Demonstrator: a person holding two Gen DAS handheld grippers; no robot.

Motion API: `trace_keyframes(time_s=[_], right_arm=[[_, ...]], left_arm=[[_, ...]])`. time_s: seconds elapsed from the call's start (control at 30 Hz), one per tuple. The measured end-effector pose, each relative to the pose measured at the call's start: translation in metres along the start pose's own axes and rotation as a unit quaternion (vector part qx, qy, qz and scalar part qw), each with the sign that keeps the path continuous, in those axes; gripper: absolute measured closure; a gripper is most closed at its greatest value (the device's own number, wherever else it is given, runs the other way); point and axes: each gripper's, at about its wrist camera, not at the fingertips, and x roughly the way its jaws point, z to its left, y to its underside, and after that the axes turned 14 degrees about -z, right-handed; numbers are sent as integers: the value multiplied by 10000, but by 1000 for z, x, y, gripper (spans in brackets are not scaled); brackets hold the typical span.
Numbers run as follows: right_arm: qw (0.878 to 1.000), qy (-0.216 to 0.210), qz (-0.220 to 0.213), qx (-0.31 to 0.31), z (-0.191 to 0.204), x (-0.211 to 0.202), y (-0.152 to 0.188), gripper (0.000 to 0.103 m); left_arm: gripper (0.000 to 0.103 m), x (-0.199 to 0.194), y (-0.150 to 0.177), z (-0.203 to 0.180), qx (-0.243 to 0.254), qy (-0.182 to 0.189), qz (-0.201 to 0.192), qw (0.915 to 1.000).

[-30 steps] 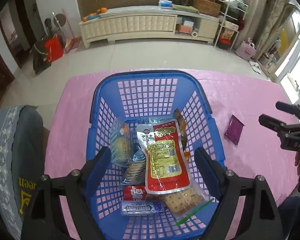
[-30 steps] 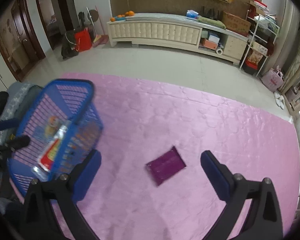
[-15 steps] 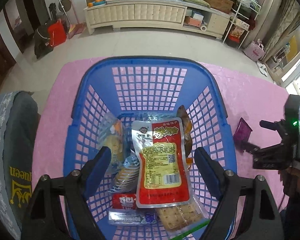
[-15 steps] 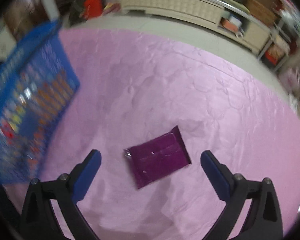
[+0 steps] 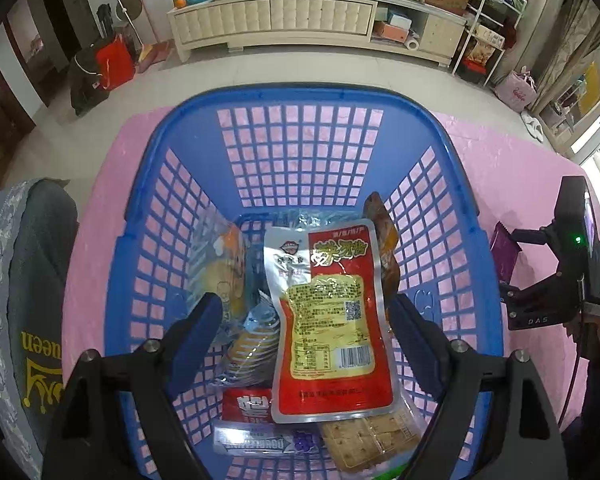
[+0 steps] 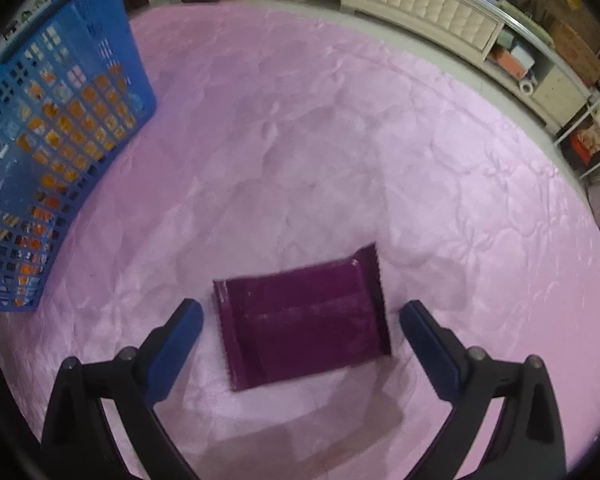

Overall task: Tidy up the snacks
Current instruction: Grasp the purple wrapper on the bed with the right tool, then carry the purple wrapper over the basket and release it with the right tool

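Observation:
A blue plastic basket [image 5: 300, 108] stands on the pink tablecloth and holds several snack packs, with a red and silver pouch [image 5: 332, 316] on top. My left gripper [image 5: 304, 312] is open and empty, just above the basket's inside. A flat purple snack packet [image 6: 304, 320] lies on the cloth to the right of the basket [image 6: 60, 120]. My right gripper [image 6: 300, 316] is open and low, with the packet between its fingers. The right gripper [image 5: 512, 264] also shows in the left wrist view, around the packet [image 5: 502, 256].
The pink cloth [image 6: 340, 140] covers the whole table. A grey cushioned chair [image 5: 28, 280] stands at the table's left edge. Beyond the table's far edge are bare floor and a long white cabinet [image 5: 300, 20].
My right gripper has dropped down and forward onto the purple packet, which now lies between its fingers. My left gripper has moved closer over the basket.

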Motion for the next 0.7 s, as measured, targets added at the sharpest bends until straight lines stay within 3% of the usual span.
trace_keyframes(time_s=[0.07,0.2,0.5,0.7], right_arm=[[9999,5,-52,-104,1,-1,0,8],[9997,16,-197,-108,5,-11,-1,44],[9987,52,-503,-59,37,-40,8,46],[9959,-100,-902,-43,59,-86,-9,46]], left_arm=[[19,1,0,-2,22,5,8,10000],[19,4,0,-9,77,27,20,10000],[19,-14,-2,-6,178,161,-257,9994],[19,-57,-6,7,330,201,-724,9966]])
